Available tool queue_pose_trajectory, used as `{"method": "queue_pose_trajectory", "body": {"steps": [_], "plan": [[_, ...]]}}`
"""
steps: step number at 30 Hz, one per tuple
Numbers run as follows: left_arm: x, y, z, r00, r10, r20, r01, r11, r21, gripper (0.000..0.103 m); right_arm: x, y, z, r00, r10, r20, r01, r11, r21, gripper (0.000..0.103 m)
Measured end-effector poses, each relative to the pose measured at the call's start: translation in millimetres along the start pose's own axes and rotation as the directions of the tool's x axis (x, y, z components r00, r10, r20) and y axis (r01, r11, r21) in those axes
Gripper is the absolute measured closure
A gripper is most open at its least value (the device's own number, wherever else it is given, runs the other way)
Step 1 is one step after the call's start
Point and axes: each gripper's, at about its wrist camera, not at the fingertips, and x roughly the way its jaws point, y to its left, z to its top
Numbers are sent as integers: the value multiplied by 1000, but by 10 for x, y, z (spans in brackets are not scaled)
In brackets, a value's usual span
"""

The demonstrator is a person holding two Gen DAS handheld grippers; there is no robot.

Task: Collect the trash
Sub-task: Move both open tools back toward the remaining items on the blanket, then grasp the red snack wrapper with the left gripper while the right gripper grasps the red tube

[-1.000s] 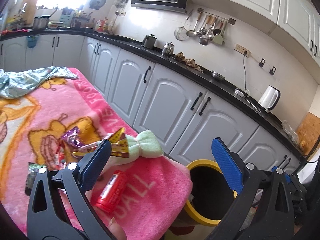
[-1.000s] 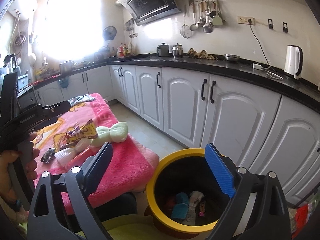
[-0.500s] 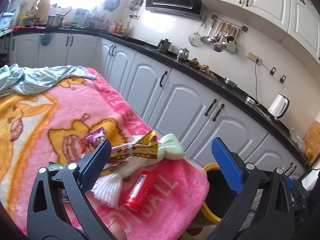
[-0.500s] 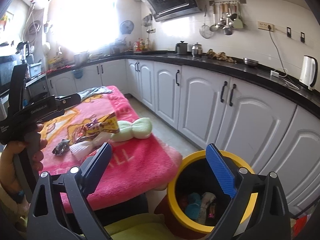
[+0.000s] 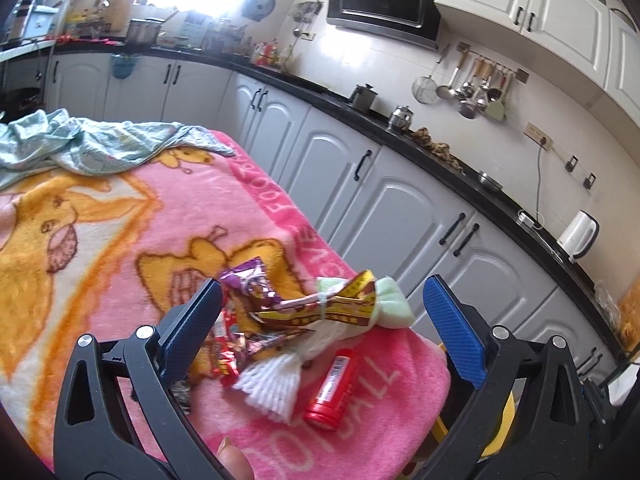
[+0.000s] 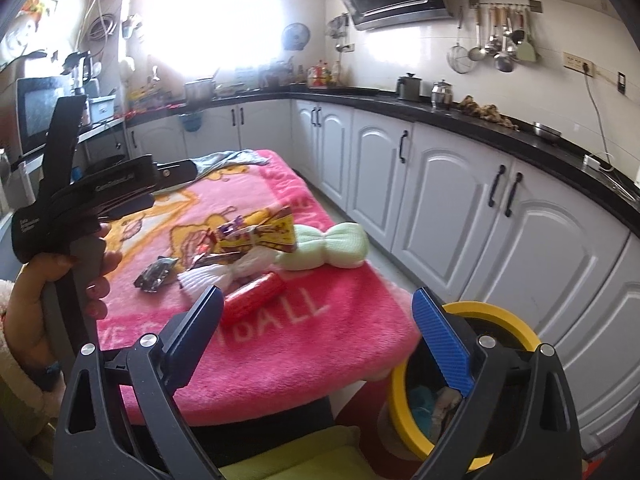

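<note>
On a pink blanket (image 5: 120, 240) lies a pile of trash: a yellow wrapper (image 5: 336, 308), a purple wrapper (image 5: 252, 284), a red tube (image 5: 332, 388), and white (image 5: 276, 380) and green (image 5: 392, 304) cloth bundles. My left gripper (image 5: 320, 336) is open and empty above the pile. My right gripper (image 6: 316, 332) is open and empty, between the blanket's edge and a yellow-rimmed bin (image 6: 516, 320) holding some trash. The right wrist view also shows the red tube (image 6: 252, 296), yellow wrapper (image 6: 264, 232), a dark wrapper (image 6: 156, 276) and the left gripper's body (image 6: 80, 200).
White kitchen cabinets (image 5: 400, 208) with a black countertop (image 5: 440, 160) run along the right. A pale green cloth (image 5: 80, 144) lies at the blanket's far end. A kettle (image 5: 578, 236) stands on the counter. Yellow-green fabric (image 6: 300, 456) lies below my right gripper.
Both grippers have swung left from the bin toward the blanket. The trash pile now sits between my left fingers; the bin has slid to the right edge of both views.
</note>
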Motion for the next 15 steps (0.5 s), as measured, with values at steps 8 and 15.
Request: {"method": "queue_pose_trajectory", "body": {"steps": [8, 15], "plan": [[38, 325, 42, 999, 46, -11, -46, 997, -56, 11, 231, 272, 53, 999, 46, -26, -46, 999, -27, 10], [126, 635, 65, 995, 87, -41, -91, 990, -112, 11, 494, 450, 52, 997, 63, -54, -66, 997, -48, 10]]}}
